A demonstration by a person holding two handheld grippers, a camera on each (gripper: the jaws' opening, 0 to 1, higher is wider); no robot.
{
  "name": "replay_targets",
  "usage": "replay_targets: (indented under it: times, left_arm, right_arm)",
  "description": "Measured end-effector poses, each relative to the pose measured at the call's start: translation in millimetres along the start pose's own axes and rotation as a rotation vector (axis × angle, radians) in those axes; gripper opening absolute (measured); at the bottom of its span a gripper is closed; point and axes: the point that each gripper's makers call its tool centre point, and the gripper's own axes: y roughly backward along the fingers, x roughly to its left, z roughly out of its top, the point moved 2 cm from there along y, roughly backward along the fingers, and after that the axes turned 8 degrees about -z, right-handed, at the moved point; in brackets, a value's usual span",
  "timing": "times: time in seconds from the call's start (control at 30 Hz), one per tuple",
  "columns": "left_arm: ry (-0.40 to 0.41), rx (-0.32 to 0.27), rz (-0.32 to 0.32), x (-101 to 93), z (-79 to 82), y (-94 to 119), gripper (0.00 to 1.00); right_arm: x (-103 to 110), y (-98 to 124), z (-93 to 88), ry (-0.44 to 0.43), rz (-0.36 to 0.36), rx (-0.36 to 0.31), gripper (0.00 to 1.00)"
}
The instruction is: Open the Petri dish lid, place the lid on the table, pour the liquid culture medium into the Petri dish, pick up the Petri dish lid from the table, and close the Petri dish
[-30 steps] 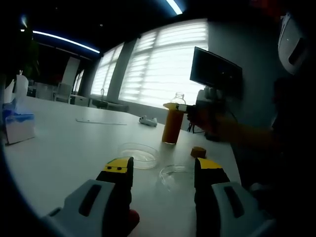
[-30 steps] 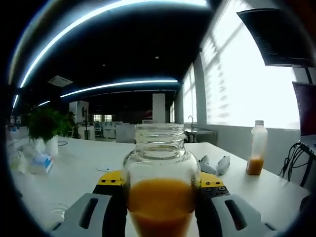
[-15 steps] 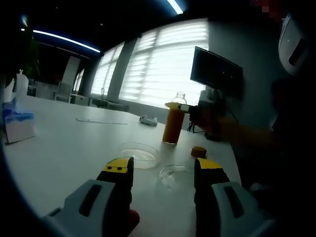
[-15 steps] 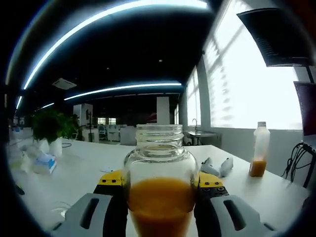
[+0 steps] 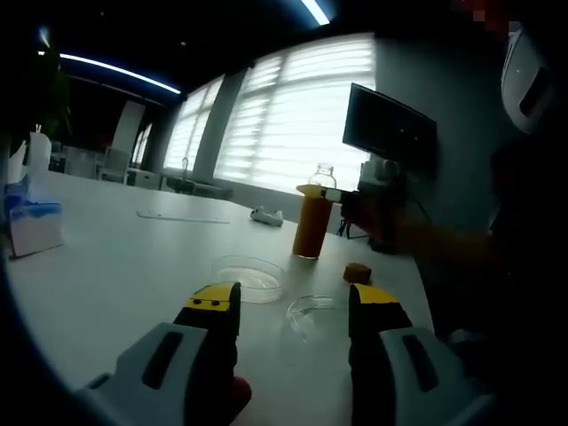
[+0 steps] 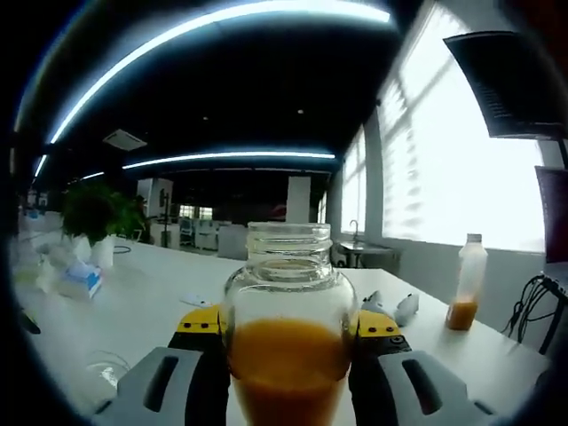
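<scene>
Two clear round Petri dish parts lie apart on the white table (image 5: 115,266): a wider one (image 5: 251,277) and a smaller one (image 5: 312,311) nearer my left gripper (image 5: 293,302); which is the lid I cannot tell. The left gripper is open just short of them, with nothing between its jaws. Beyond them, an uncapped glass bottle of orange liquid (image 5: 312,226) stands upright in my right gripper (image 5: 344,201). In the right gripper view, that gripper (image 6: 288,324) is shut on the bottle (image 6: 288,364). One clear dish (image 6: 106,368) shows at lower left.
A small brown cap (image 5: 357,272) lies near the dishes. A tissue box (image 5: 31,226) sits far left, with white items (image 5: 266,216) behind. A second plastic bottle of orange liquid (image 6: 466,293) stands at the right. A monitor (image 5: 390,129) hangs on the wall, and a person's arm (image 5: 444,244) holds the right gripper.
The right gripper view has shifted a little, so more of the clear dish shows at lower left. The bottle stays gripped. The left gripper view is unchanged.
</scene>
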Motion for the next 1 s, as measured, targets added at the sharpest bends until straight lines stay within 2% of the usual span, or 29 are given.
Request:
replay_targets:
  times: [0.23, 0.57, 1.0]
  left_arm:
    - [0.001, -0.002, 0.001, -0.5, 0.4, 0, 0.4]
    - [-0.002, -0.006, 0.002, -1.0, 1.0, 0, 0.4]
    - [-0.002, -0.009, 0.002, -0.9, 1.5, 1, 0.4]
  right_arm:
    - [2, 2, 1.1, 0.014, -0.006, -0.007, 0.48]
    - [25, 7, 5.9, 0.145, 0.026, -0.053, 0.48]
    - [48, 16, 8.2, 0.271, 0.046, -0.089, 0.48]
